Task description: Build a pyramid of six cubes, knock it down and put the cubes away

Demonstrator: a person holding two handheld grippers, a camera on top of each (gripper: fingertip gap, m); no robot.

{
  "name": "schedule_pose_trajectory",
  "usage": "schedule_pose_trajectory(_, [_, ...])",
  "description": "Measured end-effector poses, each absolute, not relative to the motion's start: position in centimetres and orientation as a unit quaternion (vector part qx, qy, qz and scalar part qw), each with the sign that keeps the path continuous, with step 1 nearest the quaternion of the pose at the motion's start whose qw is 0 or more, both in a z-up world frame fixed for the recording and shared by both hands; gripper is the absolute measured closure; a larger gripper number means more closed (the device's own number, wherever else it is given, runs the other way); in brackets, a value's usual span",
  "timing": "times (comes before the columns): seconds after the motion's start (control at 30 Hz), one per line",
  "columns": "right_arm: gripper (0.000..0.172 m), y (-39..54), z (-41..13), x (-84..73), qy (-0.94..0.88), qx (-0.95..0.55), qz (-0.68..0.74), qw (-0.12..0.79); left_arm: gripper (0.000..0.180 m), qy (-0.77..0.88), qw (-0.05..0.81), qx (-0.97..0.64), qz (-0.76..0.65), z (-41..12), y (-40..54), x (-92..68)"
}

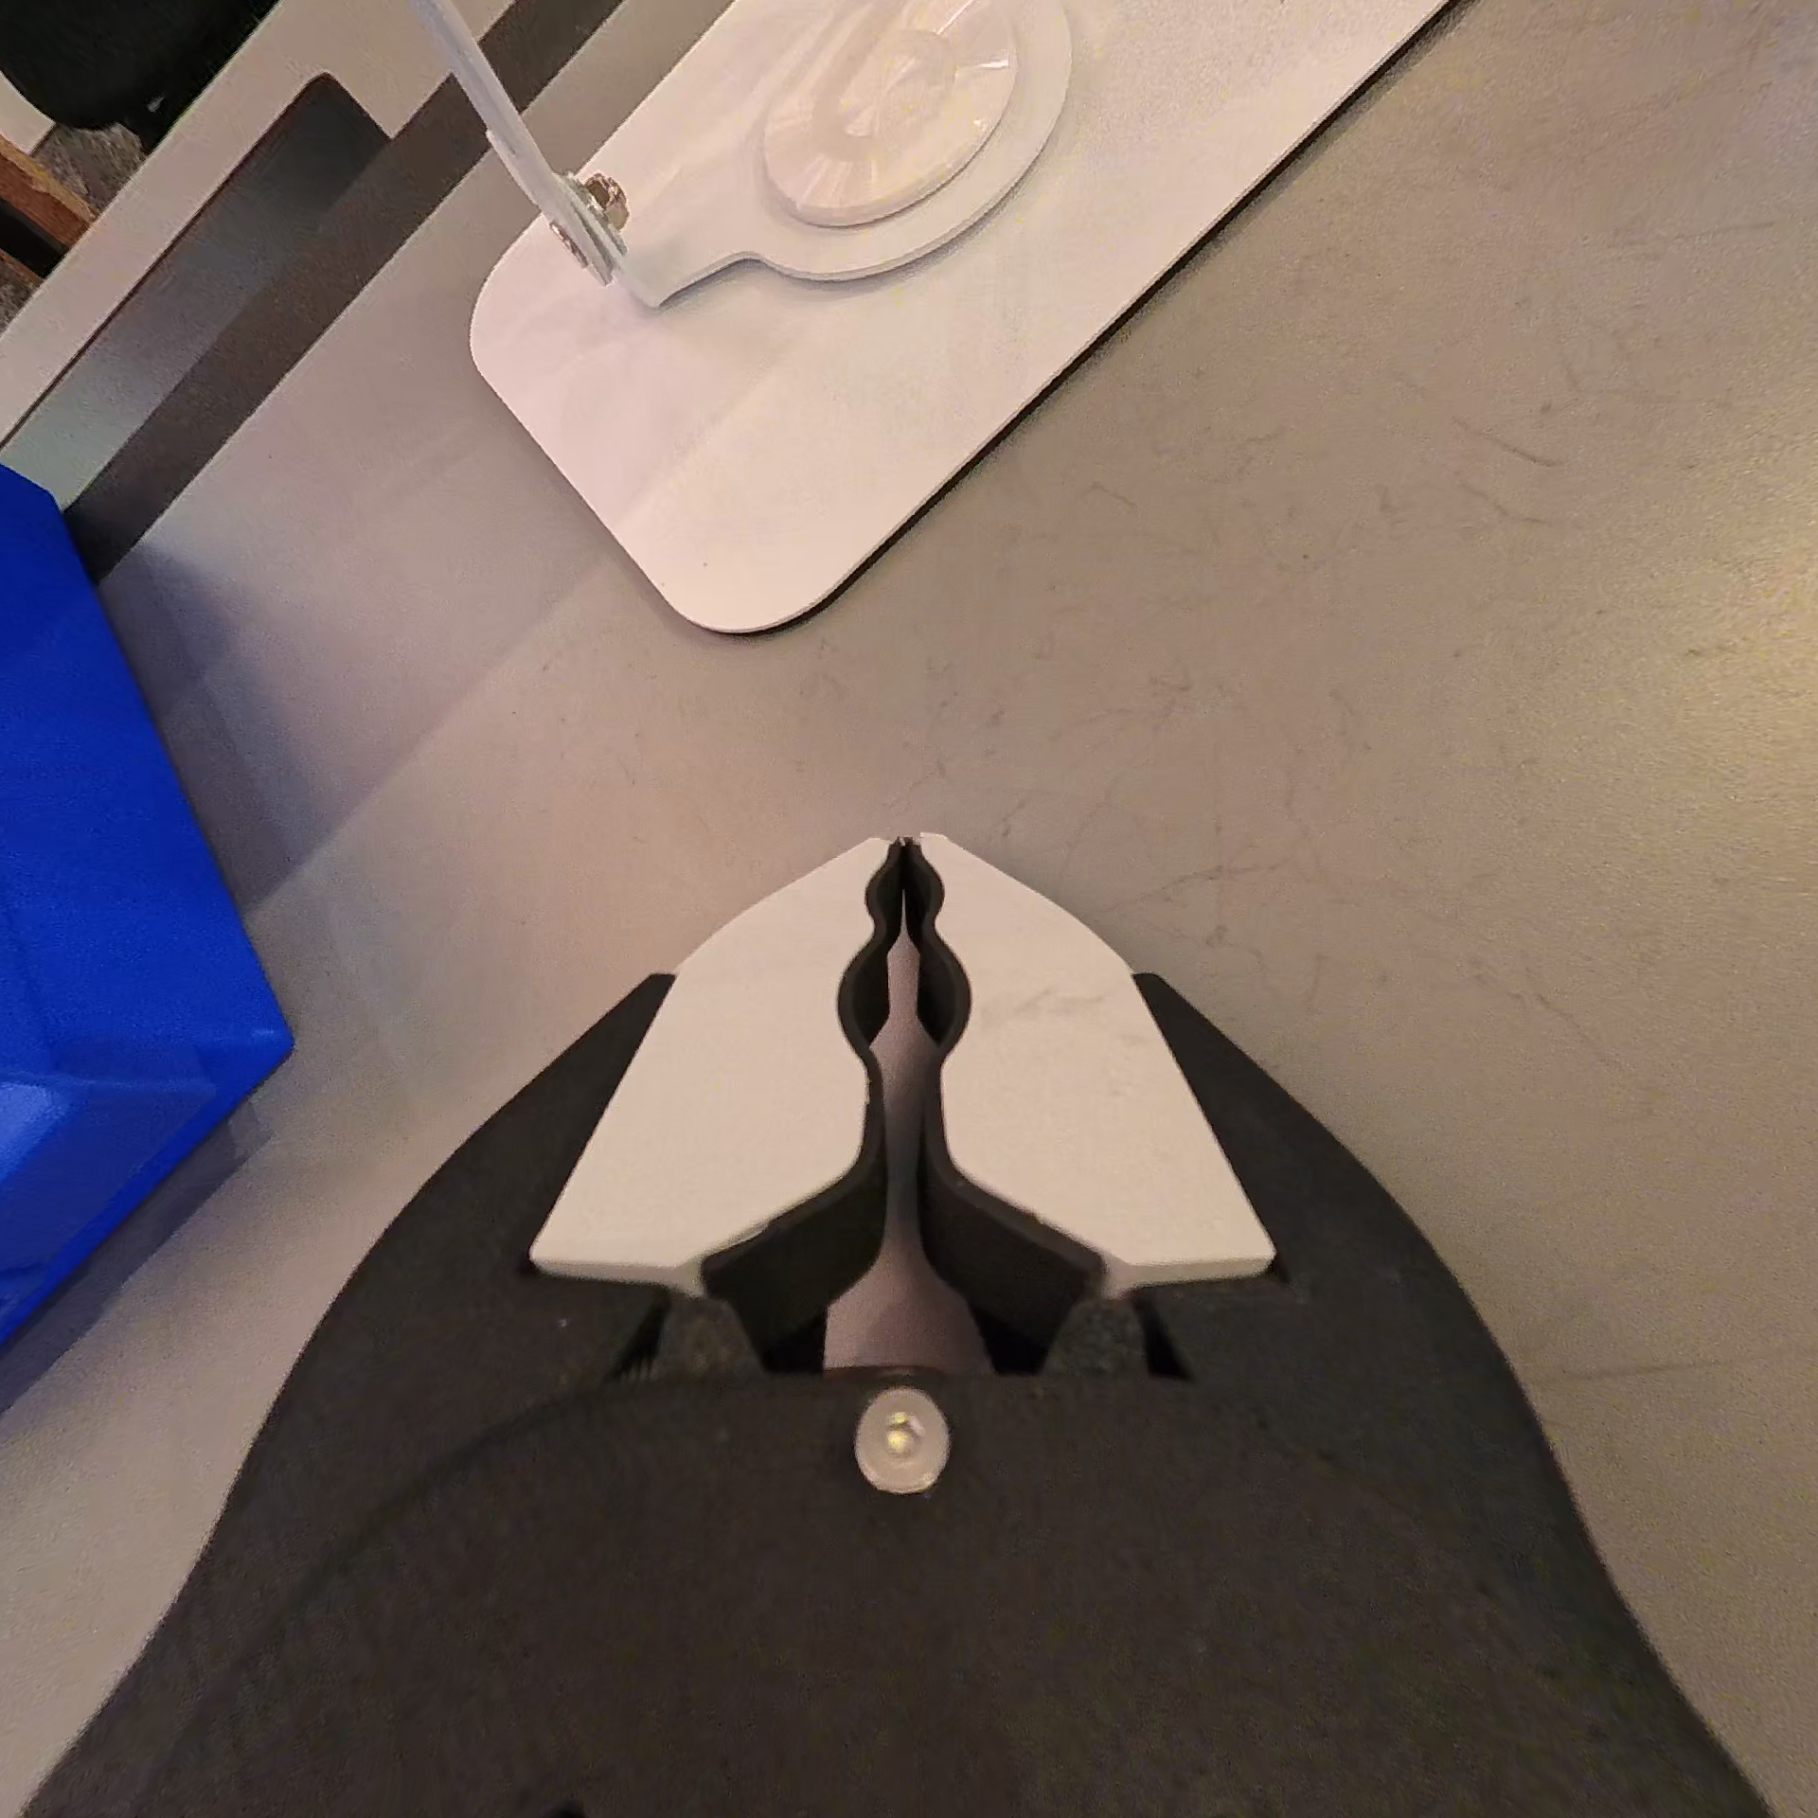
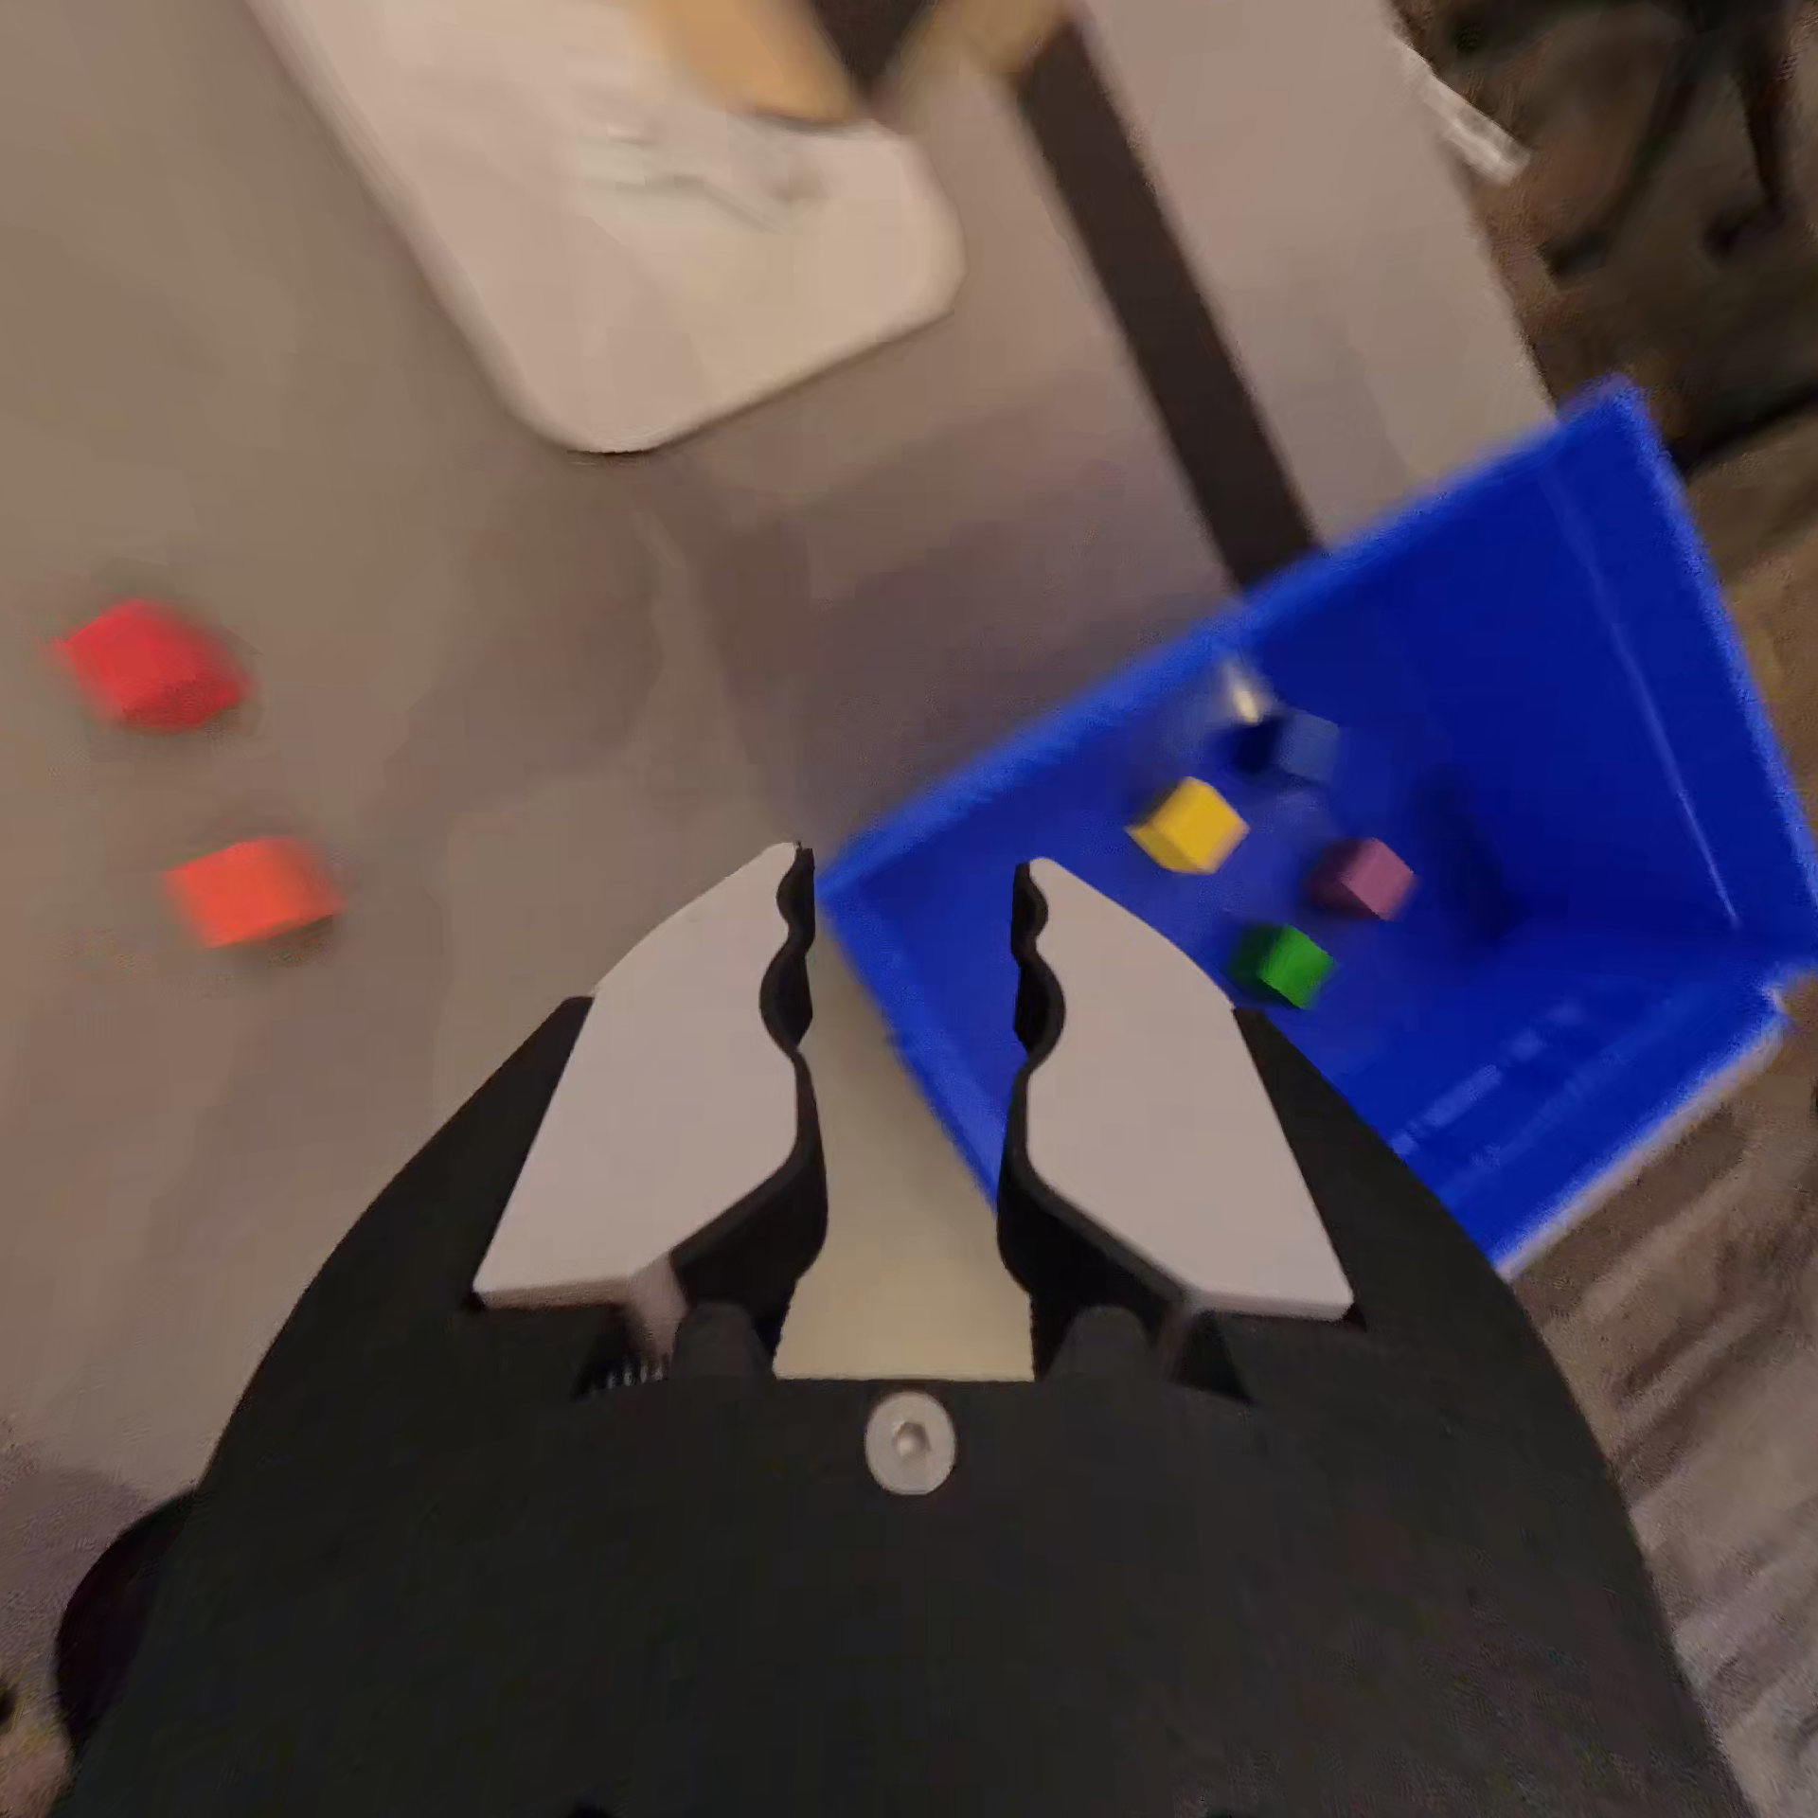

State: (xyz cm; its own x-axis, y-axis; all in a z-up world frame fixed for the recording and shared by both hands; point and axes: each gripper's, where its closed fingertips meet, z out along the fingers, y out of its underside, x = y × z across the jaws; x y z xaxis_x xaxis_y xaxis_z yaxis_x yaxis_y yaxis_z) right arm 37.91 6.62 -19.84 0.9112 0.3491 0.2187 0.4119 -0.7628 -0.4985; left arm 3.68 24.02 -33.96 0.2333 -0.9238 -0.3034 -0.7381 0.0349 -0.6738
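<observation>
In the right wrist view my right gripper (image 2: 913, 871) is open with nothing between its pads, above the near corner of a blue bin (image 2: 1535, 610). Inside the bin lie a yellow cube (image 2: 1190, 824), a purple cube (image 2: 1365, 878), a green cube (image 2: 1284, 964) and a blue cube (image 2: 1284, 743). A red cube (image 2: 148, 664) and an orange cube (image 2: 254, 890) lie on the grey table at the left. In the left wrist view my left gripper (image 1: 903, 846) is shut with nothing between its pads, above bare table. The blue bin (image 1: 108, 885) stands at its left.
A white stand base (image 1: 748, 393) with a round pad and a thin arm lies on the table ahead of the left gripper; it also shows in the right wrist view (image 2: 639, 256). A dark gap (image 2: 1161, 295) runs behind the table. The right view is motion-blurred. To the yellow cube (image 2: 1190, 824): right tips about 15 centimetres, left tips about 45 centimetres.
</observation>
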Motion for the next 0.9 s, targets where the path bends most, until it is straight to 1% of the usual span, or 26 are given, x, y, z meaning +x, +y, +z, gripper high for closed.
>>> schedule_pose_trajectory(0.07, [0.131, 4.4, -20.8, 31.9, -0.279, -0.922, -0.033, 0.265, 0.18, 0.607, 0.385, -0.685, -0.121, -34.0, 24.0, 3.7])
schedule_pose_trajectory(0.17, [0.124, 1.6, -24.3, 25.8, -0.34, -0.914, 0.003, 0.223, 0.18, 0.607, 0.386, -0.684, -0.12, -34.0, 24.0, 3.7])
schedule_pose_trajectory(0.23, [0.119, 0.6, -26.8, 24.1, -0.36, -0.913, 0.007, 0.19, 0.18, 0.607, 0.388, -0.683, -0.118, -33.9, 24.0, 3.7])
schedule_pose_trajectory(0.43, [0.119, -0.8, -33.3, 21.3, -0.394, -0.911, 0.048, 0.115, 0.18, 0.607, 0.388, -0.683, -0.118, -34.0, 24.0, 3.7])
schedule_pose_trajectory(0.47, [0.127, -1.0, -34.0, 21.0, -0.399, -0.909, 0.054, 0.104, 0.18, 0.607, 0.388, -0.683, -0.119, -34.0, 24.0, 3.7])
schedule_pose_trajectory(0.5, [0.143, -1.1, -34.4, 20.7, -0.405, -0.907, 0.056, 0.101, 0.18, 0.608, 0.387, -0.683, -0.12, -34.0, 24.0, 3.7])
schedule_pose_trajectory(0.57, [0.143, -0.7, -34.0, 21.6, -0.399, -0.911, 0.035, 0.099, 0.18, 0.608, 0.387, -0.683, -0.12, -34.0, 24.0, 3.7])
schedule_pose_trajectory(0.6, [0.143, -0.1, -33.0, 22.5, -0.391, -0.914, 0.018, 0.11, 0.18, 0.608, 0.387, -0.683, -0.119, -34.0, 24.0, 3.7])
schedule_pose_trajectory(0.7, [0.143, 2.6, -27.0, 26.5, -0.32, -0.926, 0.013, 0.199, 0.18, 0.608, 0.386, -0.683, -0.12, -34.0, 24.0, 3.6])
schedule_pose_trajectory(0.8, [0.143, 5.2, -21.9, 35.1, -0.217, -0.941, -0.052, 0.253, 0.18, 0.608, 0.386, -0.684, -0.121, -34.0, 24.0, 3.6])
schedule_pose_trajectory(0.83, [0.143, 5.7, -21.3, 37.6, -0.184, -0.948, -0.054, 0.255, 0.18, 0.608, 0.386, -0.684, -0.121, -34.0, 24.0, 3.6])
schedule_pose_trajectory(0.9, [0.143, 6.7, -22.0, 41.7, -0.143, -0.96, -0.051, 0.237, 0.18, 0.607, 0.385, -0.684, -0.121, -34.0, 24.0, 3.6])
